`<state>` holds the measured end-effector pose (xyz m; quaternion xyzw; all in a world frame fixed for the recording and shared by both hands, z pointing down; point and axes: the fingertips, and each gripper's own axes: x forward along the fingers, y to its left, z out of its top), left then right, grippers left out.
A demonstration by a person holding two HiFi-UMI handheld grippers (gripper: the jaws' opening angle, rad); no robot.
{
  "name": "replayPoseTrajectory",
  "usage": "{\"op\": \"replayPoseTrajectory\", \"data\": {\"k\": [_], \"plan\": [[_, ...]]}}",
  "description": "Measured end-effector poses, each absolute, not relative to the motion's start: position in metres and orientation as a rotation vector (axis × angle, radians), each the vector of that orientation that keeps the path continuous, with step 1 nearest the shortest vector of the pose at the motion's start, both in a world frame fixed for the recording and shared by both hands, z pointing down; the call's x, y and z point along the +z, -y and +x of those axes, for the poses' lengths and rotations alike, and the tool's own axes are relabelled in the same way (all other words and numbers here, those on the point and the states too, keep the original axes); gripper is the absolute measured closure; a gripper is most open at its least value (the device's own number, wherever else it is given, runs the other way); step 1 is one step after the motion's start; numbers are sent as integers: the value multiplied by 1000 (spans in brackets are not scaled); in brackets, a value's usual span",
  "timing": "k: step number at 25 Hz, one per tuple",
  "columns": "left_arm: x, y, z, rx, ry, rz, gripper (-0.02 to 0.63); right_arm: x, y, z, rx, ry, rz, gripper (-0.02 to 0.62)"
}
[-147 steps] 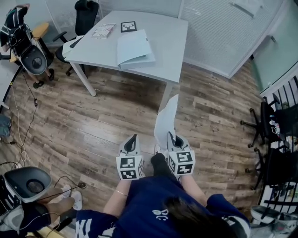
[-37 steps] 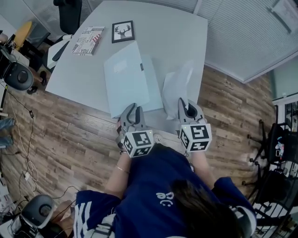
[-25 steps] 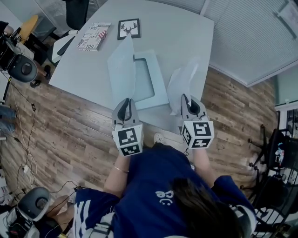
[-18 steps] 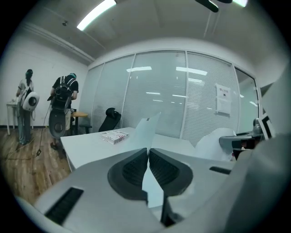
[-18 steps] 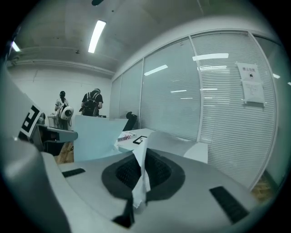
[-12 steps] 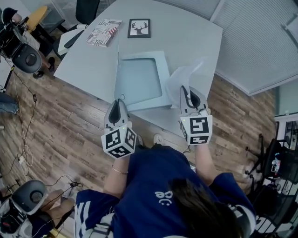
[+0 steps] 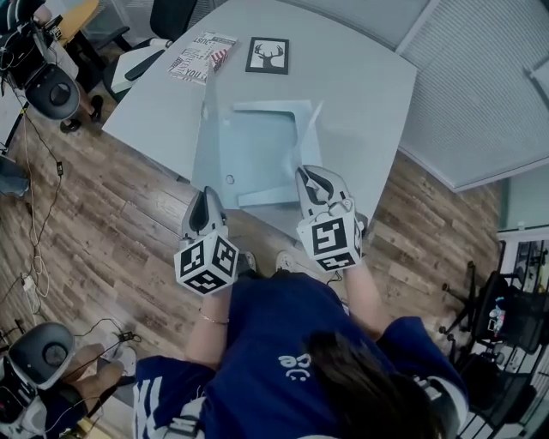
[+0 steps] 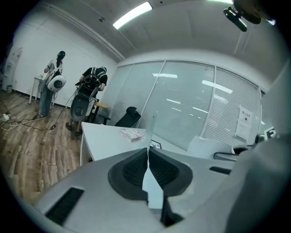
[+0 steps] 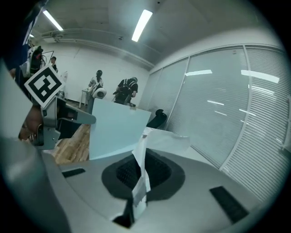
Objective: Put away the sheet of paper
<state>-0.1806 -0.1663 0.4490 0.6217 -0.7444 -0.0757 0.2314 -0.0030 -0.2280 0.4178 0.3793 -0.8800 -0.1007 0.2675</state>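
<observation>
The sheet of paper [image 7: 310,124] is pinched in my right gripper [image 7: 309,174]. It stands nearly on edge above the right side of the open folder [image 7: 262,146] on the table [image 7: 360,77]. The jaws are closed tight on its lower end. In the right gripper view the paper [image 9: 141,169] is plain white, creased and buckled where the pads squeeze it, and its far part flops forward.

My left gripper [image 7: 206,194] is clamped on the folder's cover [image 7: 210,141] and holds that pale blue flap up off the left side. In the left gripper view the thin blue edge runs straight between the closed pads [image 8: 134,169]. The cover's flat face [image 9: 116,129] shows in the right gripper view.

The only lettering close by is on a magazine [image 7: 203,57] at the table's far-left corner. It is red and black print, too small for me to read. Beside it lies a black-framed picture of a deer's head [image 7: 268,55]. A notice on the glass wall [image 8: 245,123] is likewise illegible.

The table is pale grey and stands on a wood-plank floor [image 7: 103,206]. There are office chairs [image 7: 171,17] behind it and slatted blinds [image 7: 480,86] to the right.
</observation>
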Motion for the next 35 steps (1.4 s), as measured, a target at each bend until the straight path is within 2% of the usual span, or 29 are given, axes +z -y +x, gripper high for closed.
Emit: {"op": "replayPoseTrajectory", "data": {"k": [7,18,35], "plan": [[454,163,-190,-148,2061,1718,597,442,204,-55,-290,2366,771,588],[453,167,-201,-153,2051,1718,597,488,193,-99,-157,2326,596,588],[451,169,-204,-155,1994,1768,598,538,247,-142,125,2256,775,588]]}}
